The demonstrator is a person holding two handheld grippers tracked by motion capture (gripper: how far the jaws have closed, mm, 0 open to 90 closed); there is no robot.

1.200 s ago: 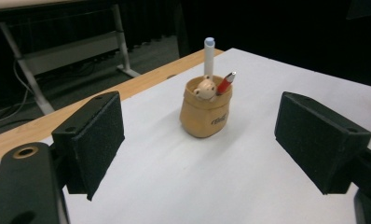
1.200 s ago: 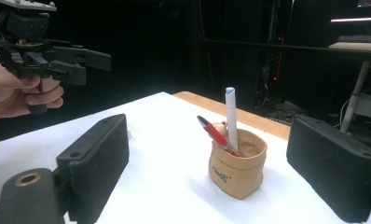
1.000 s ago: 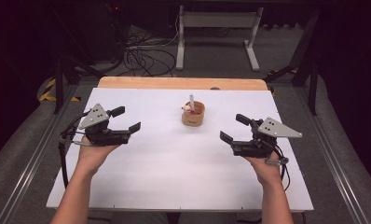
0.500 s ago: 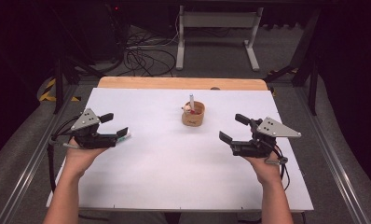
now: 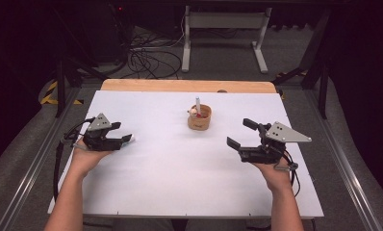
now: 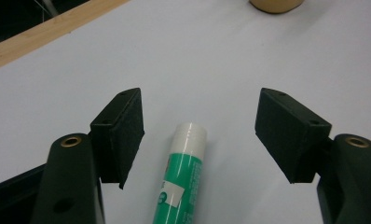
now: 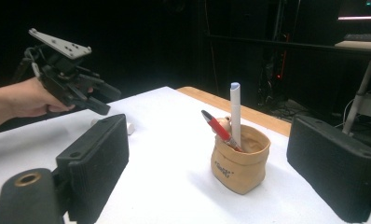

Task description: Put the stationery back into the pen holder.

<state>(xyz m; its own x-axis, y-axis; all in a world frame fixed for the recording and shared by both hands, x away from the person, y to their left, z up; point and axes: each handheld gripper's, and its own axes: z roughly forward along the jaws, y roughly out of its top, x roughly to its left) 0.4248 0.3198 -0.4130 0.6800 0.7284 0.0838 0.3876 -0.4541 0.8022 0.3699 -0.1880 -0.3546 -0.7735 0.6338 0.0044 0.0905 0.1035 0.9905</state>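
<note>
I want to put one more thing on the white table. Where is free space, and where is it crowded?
The widest bare patch lies on the white table, between the left tool and right tool, in front of the tan pouch. The strip behind the pouch, toward the wooden edge, is free too. It is crowded around the glue stick at the left tool.

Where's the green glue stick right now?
The green glue stick lies flat on the white table at its left side, between the open jaws of the left tool, not touching either jaw, far left of the tan cup.
</note>
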